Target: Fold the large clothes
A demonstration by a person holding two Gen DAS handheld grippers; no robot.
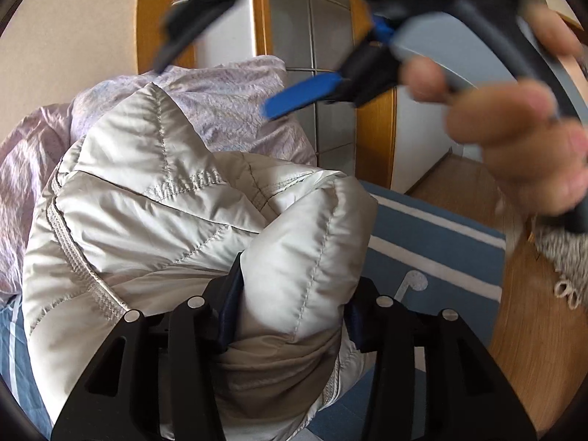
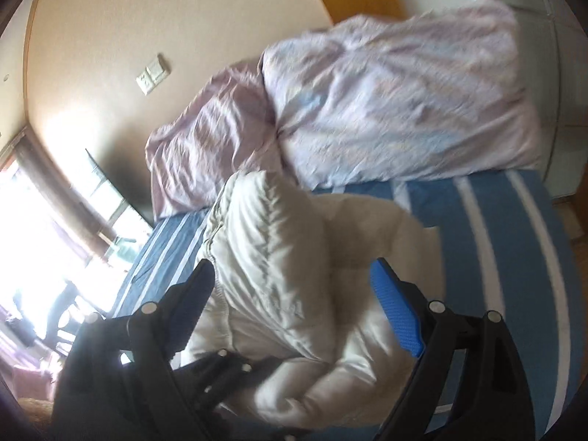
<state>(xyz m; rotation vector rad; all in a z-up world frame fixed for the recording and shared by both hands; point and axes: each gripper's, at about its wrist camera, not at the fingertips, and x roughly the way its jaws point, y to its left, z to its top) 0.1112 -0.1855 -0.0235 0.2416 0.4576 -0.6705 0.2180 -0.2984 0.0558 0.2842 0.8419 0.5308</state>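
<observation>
While the left gripper [image 1: 290, 316] pinches a puffy roll of the jacket [image 1: 165, 198] between its pads, the fold looks partly made rather than finished: the pale quilted jacket is bunched into a thick, uneven heap, with a ribbed hem running down its near side and a padded flap doubled over the top. By my reading, the gathered part has yet to be laid flat and the bundle squared up. The right gripper [image 2: 301, 312] hangs above the same heap with its jaws wide apart and nothing between them, the jacket lying just below and ahead of it. The heap rests on the blue striped bed [image 2: 488, 257], near its edge. Beyond it a lilac duvet [image 2: 397, 103] is piled against the wall.
</observation>
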